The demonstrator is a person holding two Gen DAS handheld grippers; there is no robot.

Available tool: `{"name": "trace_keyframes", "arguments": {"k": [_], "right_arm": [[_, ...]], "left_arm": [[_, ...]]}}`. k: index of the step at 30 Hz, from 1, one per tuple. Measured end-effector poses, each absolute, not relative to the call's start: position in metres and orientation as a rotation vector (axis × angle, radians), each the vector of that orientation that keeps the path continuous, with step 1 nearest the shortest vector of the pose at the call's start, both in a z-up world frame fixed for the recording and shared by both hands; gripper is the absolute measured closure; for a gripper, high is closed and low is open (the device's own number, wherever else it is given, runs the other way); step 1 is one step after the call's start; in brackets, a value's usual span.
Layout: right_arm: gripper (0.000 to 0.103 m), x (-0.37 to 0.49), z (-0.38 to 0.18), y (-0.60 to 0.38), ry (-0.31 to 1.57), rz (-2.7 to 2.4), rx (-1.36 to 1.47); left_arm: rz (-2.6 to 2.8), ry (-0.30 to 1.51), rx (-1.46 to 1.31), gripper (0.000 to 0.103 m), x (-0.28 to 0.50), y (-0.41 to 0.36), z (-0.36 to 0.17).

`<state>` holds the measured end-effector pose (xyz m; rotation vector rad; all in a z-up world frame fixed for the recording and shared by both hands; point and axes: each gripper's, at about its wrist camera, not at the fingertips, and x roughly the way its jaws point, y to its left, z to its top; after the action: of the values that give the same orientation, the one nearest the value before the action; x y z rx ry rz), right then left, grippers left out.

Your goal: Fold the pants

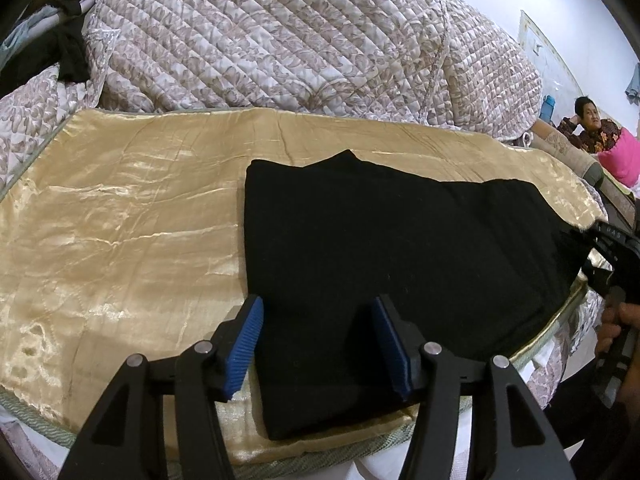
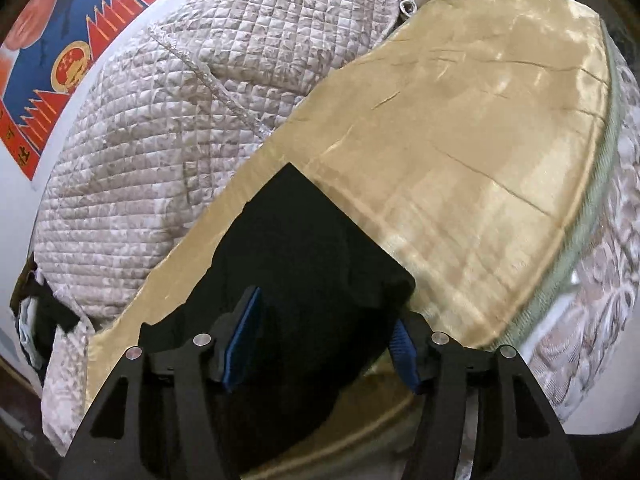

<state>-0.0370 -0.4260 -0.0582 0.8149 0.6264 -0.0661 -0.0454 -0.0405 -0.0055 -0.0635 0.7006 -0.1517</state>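
On the gold bedspread (image 1: 120, 216), folded black pants (image 1: 380, 248) lie flat; left gripper (image 1: 318, 344) and right gripper (image 2: 324, 348) fingers released, straddling edges. Next: likely regrasp, final fold.

The folded black pants (image 1: 380, 264) lay on the shiny gold satin cloth (image 1: 120, 216), toward its right half and near edge. Behind the cloth rose the heaped quilted floral bedspread (image 1: 280, 40). My left hand-held gripper (image 1: 318, 344) stood over the near left part of the pants; my right hand-held gripper (image 2: 320, 344) sat at their right end. A person (image 1: 592, 128) reclined far right, beyond the bedspread.
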Motion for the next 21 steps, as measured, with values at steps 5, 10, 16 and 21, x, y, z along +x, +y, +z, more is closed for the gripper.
{"name": "trace_keyframes", "arguments": {"k": [5, 10, 16, 21], "right_arm": [[0.081, -0.034, -0.045, -0.430, 0.614, -0.033, 0.803], [0.082, -0.021, -0.040, -0.431, 0.659, -0.001, 0.796], [0.082, -0.026, 0.022, -0.392, 0.589, 0.148, 0.678], [0.082, -0.021, 0.066, -0.329, 0.552, 0.309, 0.550]], "left_arm": [[-0.150, 0.703, -0.120, 0.043, -0.043, -0.033, 0.001], [-0.115, 0.678, -0.131, 0.043, -0.044, -0.024, 0.010], [-0.050, 0.703, -0.142, 0.043, -0.040, -0.010, 0.010], [0.016, 0.701, -0.189, 0.043, -0.041, 0.015, 0.012]]}}
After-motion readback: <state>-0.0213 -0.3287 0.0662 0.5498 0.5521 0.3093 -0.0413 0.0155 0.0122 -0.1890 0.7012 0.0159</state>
